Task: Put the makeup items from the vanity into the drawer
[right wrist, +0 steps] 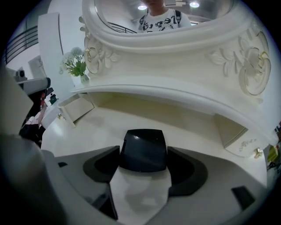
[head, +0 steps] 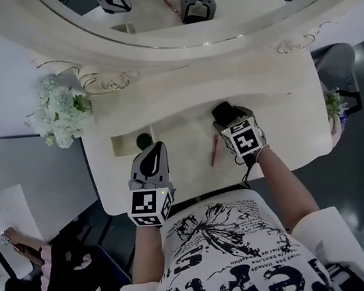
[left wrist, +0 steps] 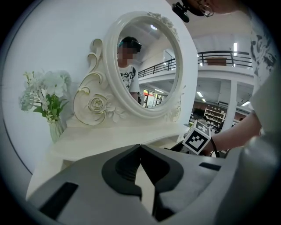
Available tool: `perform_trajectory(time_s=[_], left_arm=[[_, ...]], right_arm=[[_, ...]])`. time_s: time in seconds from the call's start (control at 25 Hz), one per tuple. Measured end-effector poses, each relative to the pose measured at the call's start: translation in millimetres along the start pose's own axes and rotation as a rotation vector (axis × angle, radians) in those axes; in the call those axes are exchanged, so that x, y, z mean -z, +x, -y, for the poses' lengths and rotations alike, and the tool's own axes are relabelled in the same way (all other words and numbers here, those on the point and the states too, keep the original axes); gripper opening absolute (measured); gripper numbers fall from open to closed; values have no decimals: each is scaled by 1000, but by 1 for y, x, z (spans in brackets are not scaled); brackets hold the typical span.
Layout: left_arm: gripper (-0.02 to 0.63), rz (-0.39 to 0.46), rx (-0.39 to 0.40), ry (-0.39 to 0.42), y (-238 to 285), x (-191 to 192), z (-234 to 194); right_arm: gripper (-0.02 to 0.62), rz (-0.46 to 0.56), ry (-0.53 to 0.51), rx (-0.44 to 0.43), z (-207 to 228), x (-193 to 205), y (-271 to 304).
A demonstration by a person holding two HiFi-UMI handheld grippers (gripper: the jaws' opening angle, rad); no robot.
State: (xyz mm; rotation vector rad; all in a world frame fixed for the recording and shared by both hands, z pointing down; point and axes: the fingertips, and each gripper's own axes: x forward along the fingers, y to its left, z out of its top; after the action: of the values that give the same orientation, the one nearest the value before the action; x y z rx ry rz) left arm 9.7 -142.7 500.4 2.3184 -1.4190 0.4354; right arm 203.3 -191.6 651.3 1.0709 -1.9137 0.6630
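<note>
A black compact (head: 223, 110) lies on the white vanity top (head: 283, 123), in front of the mirror. My right gripper (head: 227, 118) stands over it, open, and the compact (right wrist: 143, 149) sits between the two jaws, close to both pads. A red pencil-like stick (head: 214, 149) lies just left of that gripper. At the vanity's left a small drawer (head: 118, 145) is open, with a dark round item (head: 143, 141) at its right end. My left gripper (head: 157, 150) is beside that drawer, shut and empty, its tips (left wrist: 140, 147) meeting.
A large oval mirror (head: 179, 9) with a carved frame rises behind the vanity top. White flowers in a vase (head: 61, 114) stand at the back left corner. A second small drawer (right wrist: 230, 129) is at the right. A seated person's legs (head: 42, 263) show at the lower left.
</note>
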Motion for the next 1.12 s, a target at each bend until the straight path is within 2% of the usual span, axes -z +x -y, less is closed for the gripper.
perform_trajectory(time_s=[0.36, 0.56, 0.8, 1.12], left_arm=[[20, 7, -25, 0, -6, -3, -4], [20, 22, -25, 1, -17, -7, -9], [20, 50, -36, -7, -43, -7, -29], [19, 94, -74, -16, -91, -6, -72]], right_arm=[[331, 34, -7, 9, 4, -8, -10], [330, 63, 12, -15, -8, -21, -23], [330, 111, 14, -63, -48, -44, -43], [330, 180, -20, -157, -135, -89, -55]])
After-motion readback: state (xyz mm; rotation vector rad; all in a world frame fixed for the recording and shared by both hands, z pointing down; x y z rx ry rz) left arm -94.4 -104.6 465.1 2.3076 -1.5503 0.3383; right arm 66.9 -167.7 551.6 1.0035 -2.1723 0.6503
